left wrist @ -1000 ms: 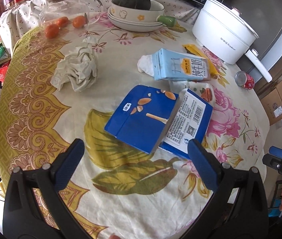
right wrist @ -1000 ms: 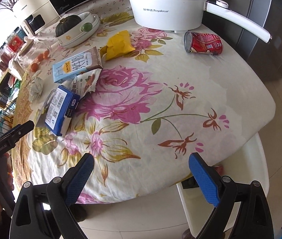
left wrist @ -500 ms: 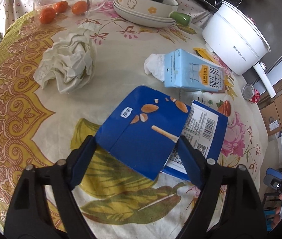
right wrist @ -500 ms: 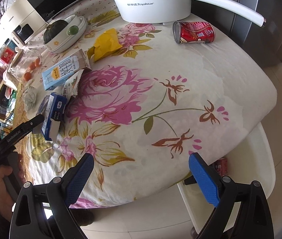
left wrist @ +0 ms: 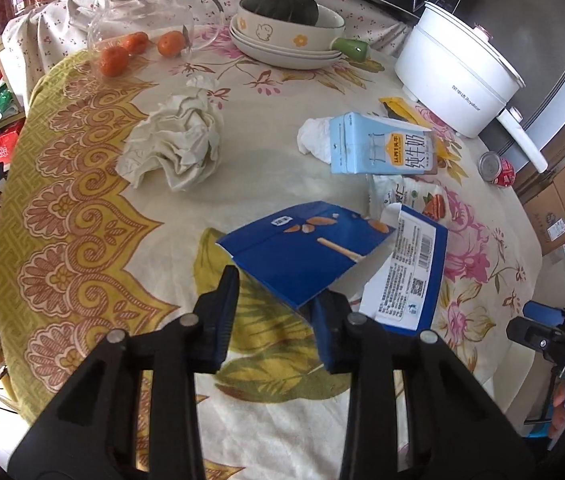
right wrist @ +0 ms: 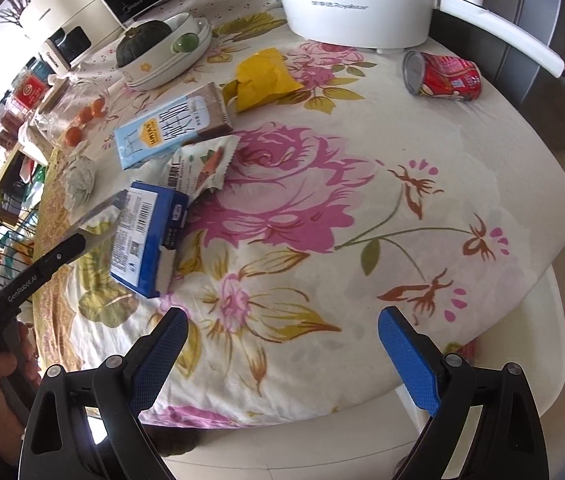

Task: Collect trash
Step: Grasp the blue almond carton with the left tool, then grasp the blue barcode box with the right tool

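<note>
bright daylight, soft shadows, heavy fisheye bend in both wrist views

both pictures are evenly lit and sharp at the centre, with colours on the tablecloth (left wrist: 82,208) clear and print on the blue box (left wrist: 314,256) readable. in the right wrist view a blown-out white patch sits at the far left edge, where light seems to enter. shadows are faint and diffuse: a soft grey one lies beside the crumpled paper (left wrist: 174,148). the white cooker (right wrist: 358,0) shows mild glare on its wall, and the red can (right wrist: 442,76) has a bright metal rim. straight lines curve strongly toward the borders, the corners fall to black vignette, and detail smears slightly at the rim.
</note>
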The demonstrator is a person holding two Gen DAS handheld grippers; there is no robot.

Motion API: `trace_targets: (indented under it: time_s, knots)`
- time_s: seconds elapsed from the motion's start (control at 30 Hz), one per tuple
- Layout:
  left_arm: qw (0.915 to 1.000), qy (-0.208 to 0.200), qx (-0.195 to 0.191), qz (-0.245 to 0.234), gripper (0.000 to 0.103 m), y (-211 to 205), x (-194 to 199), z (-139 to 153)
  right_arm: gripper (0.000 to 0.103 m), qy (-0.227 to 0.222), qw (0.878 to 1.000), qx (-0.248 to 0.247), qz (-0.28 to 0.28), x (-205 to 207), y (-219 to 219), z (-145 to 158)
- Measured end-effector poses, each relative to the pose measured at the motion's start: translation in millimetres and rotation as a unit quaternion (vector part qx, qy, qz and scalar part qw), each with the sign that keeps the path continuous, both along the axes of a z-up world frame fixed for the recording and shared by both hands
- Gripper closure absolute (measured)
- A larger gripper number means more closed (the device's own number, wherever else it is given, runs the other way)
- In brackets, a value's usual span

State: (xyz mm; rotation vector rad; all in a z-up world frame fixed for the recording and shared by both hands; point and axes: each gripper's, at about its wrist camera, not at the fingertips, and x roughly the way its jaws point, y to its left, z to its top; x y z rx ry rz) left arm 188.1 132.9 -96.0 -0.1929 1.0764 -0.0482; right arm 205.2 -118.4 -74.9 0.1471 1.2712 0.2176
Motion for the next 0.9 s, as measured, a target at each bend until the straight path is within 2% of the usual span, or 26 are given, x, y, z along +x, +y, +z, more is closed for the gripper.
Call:
trace_targets:
  time_s: [0.2, 0.43, 0.5, 0.57, 0.67, 0.73, 0.77, 0.83, 0.87, 0.9]
  knots:
    - [0.9987, 0.023, 0.045, 0.008, 0.069, 24.7, -17.3, 1.8, 0.006, -0.001, 1.000, 0.011, 0.024, 4.6, 51.0, -7.4]
    - [0.9975, 0.043, 0.050, 0.026, 0.069, 60.8, -41.3, 0.8, 0.006, -0.013, 0.999, 0.014, 0.039, 14.9, 99.9, -18.9]
    - [0.9976, 0.043, 0.046, 0.030, 0.063, 67.6, -46.9, 0.9, 0.006, -0.015, 0.999, 0.015, 0.033, 20.3, 107.3, -24.7]
    - [0.9977, 0.039, 0.045, 0.033, 0.044, 71.7, -50.9, 2.0, 0.006, -0.016, 0.999, 0.020, 0.020, 25.6, 109.2, -29.9]
    - [0.9980, 0.029, 0.043, 0.035, 0.026, 74.7, -53.5, 4.9, 0.006, -0.019, 1.000, 0.024, 0.003, 33.1, 109.3, -36.6]
    - [0.9982, 0.024, 0.044, 0.032, 0.021, 73.9, -53.5, 6.3, 0.006, -0.020, 1.000, 0.024, -0.001, 37.3, 108.9, -41.2]
    - [0.9983, 0.022, 0.046, 0.028, 0.020, 72.4, -53.3, 6.6, 0.007, -0.020, 1.000, 0.023, -0.002, 39.0, 109.0, -43.3]
    - [0.9984, 0.022, 0.047, 0.023, 0.020, 70.3, -51.9, 6.3, 0.019, -0.034, 0.999, 0.010, 0.005, 39.9, 111.3, -41.5]
    - [0.9986, 0.023, 0.042, 0.022, 0.020, 68.3, -50.9, 6.2, 0.037, -0.038, 0.999, 0.008, 0.012, 40.4, 112.8, -40.5]
    - [0.9988, 0.024, 0.036, 0.022, 0.020, 66.7, -49.8, 6.1, 0.036, -0.035, 0.999, 0.008, 0.016, 40.1, 111.9, -39.5]
